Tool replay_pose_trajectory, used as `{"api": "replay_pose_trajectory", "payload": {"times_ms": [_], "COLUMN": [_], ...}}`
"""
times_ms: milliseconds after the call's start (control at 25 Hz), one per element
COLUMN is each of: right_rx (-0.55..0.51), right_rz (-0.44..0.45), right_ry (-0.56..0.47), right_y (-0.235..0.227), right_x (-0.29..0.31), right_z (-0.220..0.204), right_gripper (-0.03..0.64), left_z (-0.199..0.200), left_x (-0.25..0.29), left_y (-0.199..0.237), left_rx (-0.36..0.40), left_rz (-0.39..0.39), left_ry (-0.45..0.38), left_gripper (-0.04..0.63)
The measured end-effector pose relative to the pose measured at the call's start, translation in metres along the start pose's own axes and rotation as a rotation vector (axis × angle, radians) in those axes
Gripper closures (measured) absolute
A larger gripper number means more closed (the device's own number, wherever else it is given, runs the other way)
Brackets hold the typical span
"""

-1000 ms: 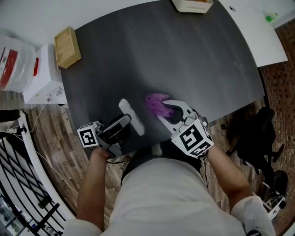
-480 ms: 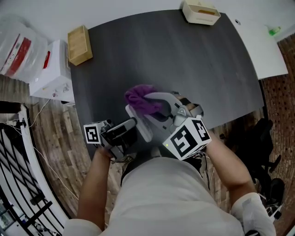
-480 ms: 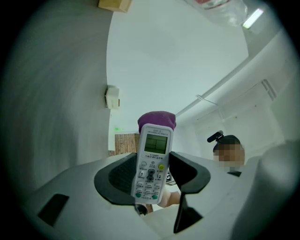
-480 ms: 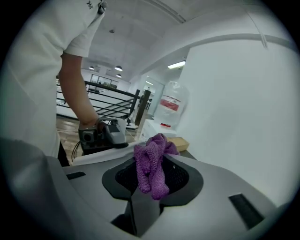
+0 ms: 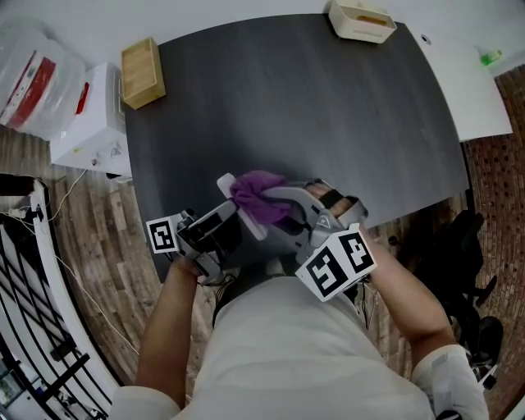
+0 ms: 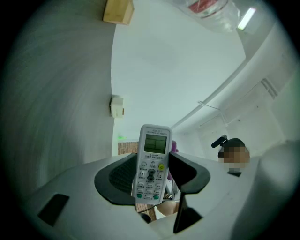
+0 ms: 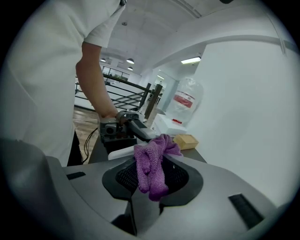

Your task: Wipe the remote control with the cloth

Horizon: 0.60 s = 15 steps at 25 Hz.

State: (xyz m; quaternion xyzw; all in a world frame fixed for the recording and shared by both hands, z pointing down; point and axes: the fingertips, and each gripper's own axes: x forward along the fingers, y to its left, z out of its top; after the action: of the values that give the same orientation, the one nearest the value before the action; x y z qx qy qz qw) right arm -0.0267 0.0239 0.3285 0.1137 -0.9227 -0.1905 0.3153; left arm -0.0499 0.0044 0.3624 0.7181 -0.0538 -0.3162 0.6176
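The white remote control (image 6: 151,164) is clamped upright between my left gripper's (image 6: 150,174) jaws, screen and buttons facing the camera. In the head view the remote (image 5: 227,188) sticks out of the left gripper (image 5: 220,228) over the dark table's (image 5: 328,115) near edge. My right gripper (image 5: 275,205) is shut on a purple cloth (image 5: 258,194), and the cloth lies against the remote's upper part. In the right gripper view the cloth (image 7: 152,166) bunches between the jaws, with the remote (image 7: 123,151) and the left gripper (image 7: 123,127) just behind it.
A wooden box (image 5: 143,72) sits at the table's far left corner and a beige tray (image 5: 362,20) at its far edge. A white box with a plastic bag (image 5: 86,123) stands left of the table. A white table (image 5: 459,74) and a black chair (image 5: 467,238) are to the right.
The right gripper has carried the purple cloth leftward from beside the remote onto it. The left gripper has stayed near the table's front edge with the remote.
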Motion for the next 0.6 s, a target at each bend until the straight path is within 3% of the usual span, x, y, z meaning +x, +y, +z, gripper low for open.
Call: {"api": "replay_pose_trajectory", "payload": {"times_ms": [160, 400, 600], "right_rx": [-0.023, -0.078, -0.046], "right_rz": [-0.012, -0.015, 0.019], "right_ry": [0.023, 0.064, 0.064], "right_y": [0.003, 0.019, 0.037], "right_x": [-0.004, -0.004, -0.005], "right_z": [-0.003, -0.005, -0.005], "right_gripper": [0.502, 0.502, 0.502], "left_z": [0.008, 0.033, 0.038], "left_x": [0.002, -0.006, -0.013], "left_y": [0.001, 0.001, 0.002], "left_rx": [0.014, 0.026, 0.019], "left_rz": [0.007, 0.004, 0.001], "left_ry": [-0.055, -0.205, -0.248], "left_gripper": [0.379, 0.380, 0.380]}}
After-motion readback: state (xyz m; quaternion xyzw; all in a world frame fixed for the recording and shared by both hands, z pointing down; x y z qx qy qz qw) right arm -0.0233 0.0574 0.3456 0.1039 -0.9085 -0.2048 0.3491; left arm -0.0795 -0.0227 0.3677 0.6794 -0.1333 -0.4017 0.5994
